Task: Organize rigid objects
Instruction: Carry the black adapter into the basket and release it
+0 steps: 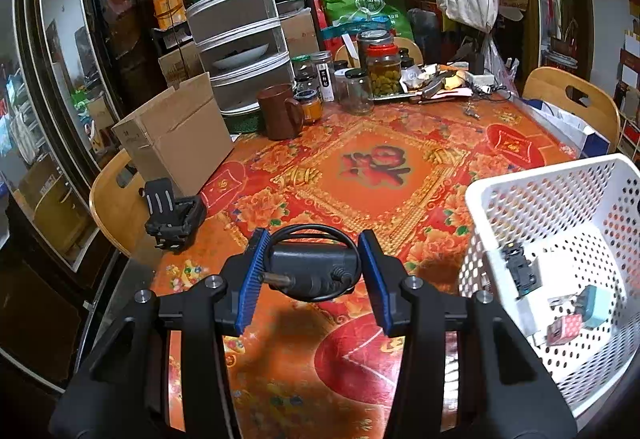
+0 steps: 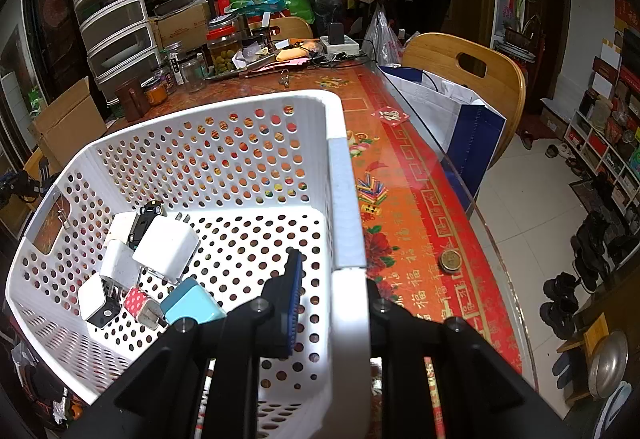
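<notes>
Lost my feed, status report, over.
Left gripper shut on black adapter, above table. Right gripper clamped on white basket wall. Chargers already inside. Path clear.

chargers (image 2: 160, 263) lie in the basket (image 2: 344, 199), cardboard box (image 1: 176, 135) far left.

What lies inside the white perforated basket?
In the white basket: several white chargers, a teal plug, a red dotted plug and a black toy car. Its near floor is hidden behind the right gripper.
</notes>
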A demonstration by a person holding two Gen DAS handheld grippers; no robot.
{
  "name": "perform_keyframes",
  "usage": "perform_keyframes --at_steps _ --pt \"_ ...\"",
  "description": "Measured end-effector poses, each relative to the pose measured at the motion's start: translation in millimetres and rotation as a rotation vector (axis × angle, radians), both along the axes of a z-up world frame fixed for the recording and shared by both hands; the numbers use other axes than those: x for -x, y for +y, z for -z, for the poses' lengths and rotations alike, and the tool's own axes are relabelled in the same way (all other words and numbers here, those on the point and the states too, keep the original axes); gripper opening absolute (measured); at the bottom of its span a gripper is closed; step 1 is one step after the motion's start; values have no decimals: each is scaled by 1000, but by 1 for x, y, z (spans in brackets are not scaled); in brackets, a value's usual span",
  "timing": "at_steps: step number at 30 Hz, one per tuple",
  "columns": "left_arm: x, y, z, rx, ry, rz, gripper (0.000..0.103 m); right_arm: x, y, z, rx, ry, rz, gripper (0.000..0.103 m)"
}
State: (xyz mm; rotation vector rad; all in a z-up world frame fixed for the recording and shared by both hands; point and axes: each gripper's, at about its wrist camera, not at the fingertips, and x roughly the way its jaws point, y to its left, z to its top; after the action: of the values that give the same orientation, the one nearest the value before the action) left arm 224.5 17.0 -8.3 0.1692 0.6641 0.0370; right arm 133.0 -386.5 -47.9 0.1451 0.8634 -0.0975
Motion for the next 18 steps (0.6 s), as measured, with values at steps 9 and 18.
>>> perform_keyframes --at_steps 9,18 --pt "13 -31 -27 13 -27 44 43 0 0 0 -1 0 0 17" --pt "20 -88 -35 -1 -20 150 43 0 0 0 0 0 -1 17"
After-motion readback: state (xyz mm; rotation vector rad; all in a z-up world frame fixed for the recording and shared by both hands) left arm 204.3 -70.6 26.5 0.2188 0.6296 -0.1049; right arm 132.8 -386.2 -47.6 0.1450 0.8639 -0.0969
